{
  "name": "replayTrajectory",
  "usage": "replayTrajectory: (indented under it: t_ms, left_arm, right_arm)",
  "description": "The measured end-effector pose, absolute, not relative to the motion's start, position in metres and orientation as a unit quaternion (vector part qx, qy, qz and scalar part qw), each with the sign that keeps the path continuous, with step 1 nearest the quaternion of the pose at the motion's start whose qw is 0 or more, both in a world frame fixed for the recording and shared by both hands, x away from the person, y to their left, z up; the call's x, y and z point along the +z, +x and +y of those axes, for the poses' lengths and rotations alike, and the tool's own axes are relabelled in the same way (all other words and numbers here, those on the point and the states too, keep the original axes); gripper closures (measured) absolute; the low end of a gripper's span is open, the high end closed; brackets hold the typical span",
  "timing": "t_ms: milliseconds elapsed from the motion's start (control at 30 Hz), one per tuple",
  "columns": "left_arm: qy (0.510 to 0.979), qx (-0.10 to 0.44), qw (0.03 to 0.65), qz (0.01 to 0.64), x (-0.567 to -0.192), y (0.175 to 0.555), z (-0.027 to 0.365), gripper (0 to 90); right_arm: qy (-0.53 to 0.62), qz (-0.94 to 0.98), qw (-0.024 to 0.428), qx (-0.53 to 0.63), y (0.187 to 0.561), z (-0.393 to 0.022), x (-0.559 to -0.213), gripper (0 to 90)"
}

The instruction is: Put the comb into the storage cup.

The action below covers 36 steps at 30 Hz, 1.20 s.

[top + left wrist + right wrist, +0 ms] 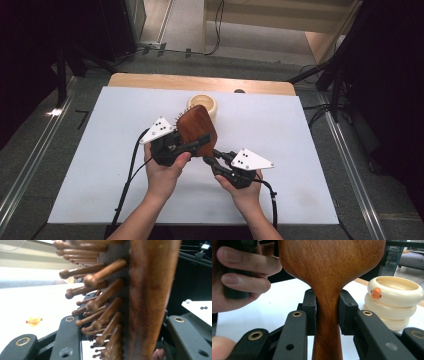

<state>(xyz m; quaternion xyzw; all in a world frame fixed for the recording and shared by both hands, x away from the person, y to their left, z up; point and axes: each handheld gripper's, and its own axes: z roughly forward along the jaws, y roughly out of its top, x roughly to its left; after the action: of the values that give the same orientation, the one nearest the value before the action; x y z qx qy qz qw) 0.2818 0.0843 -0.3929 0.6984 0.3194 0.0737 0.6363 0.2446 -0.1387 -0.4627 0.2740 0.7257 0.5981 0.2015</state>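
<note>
A brown wooden hairbrush (197, 129) is held above the white table between both grippers. My left gripper (199, 145) is shut on its paddle head; in the left gripper view one jaw stands against the wooden bristle pins (100, 302) and the other against the smooth back (150, 302). My right gripper (210, 159) is shut on the narrow neck of the handle (328, 315), with a black pad (310, 312) pressing each side. In the right gripper view the broad back of the head (329, 265) rises above the jaws. A hand grips each gripper body.
A cream ringed cup (204, 104) with an orange duck bill (375, 293) stands just behind the brush, near the table's far edge. The white sheet (100, 150) covers the table, with bare wood along the far edge (150, 80). Dark floor and cables surround it.
</note>
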Motion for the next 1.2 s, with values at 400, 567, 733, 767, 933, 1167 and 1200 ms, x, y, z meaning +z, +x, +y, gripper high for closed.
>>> replayTrajectory:
  t_ms: [400,567,733,767,933,1167,1200]
  left_arm:
    - [0.699,0.084,0.643,0.301,-0.384,0.285,0.092,56.8]
    - [0.697,0.087,0.645,0.3,-0.383,0.29,0.096,56.9]
    - [0.694,0.088,0.649,0.3,-0.384,0.293,0.101,56.9]
    - [0.694,0.089,0.649,0.299,-0.384,0.294,0.102,56.8]
    - [0.691,0.092,0.652,0.299,-0.384,0.297,0.109,56.8]
    - [0.686,0.095,0.657,0.3,-0.38,0.301,0.119,56.8]
    - [0.684,0.096,0.658,0.302,-0.379,0.302,0.121,56.8]
  right_arm:
    - [0.292,0.725,0.177,0.598,0.251,-0.146,-0.465,33.6]
    - [0.307,0.713,0.175,0.606,0.251,-0.158,-0.462,8.7]
    - [0.315,0.705,0.179,0.61,0.248,-0.173,-0.465,0.0]
    - [0.318,0.704,0.189,0.607,0.248,-0.176,-0.467,0.0]
    - [0.343,0.698,0.208,0.592,0.243,-0.194,-0.476,0.0]
    - [0.361,0.693,0.225,0.582,0.229,-0.224,-0.484,0.0]
    - [0.364,0.692,0.228,0.581,0.228,-0.228,-0.485,0.0]
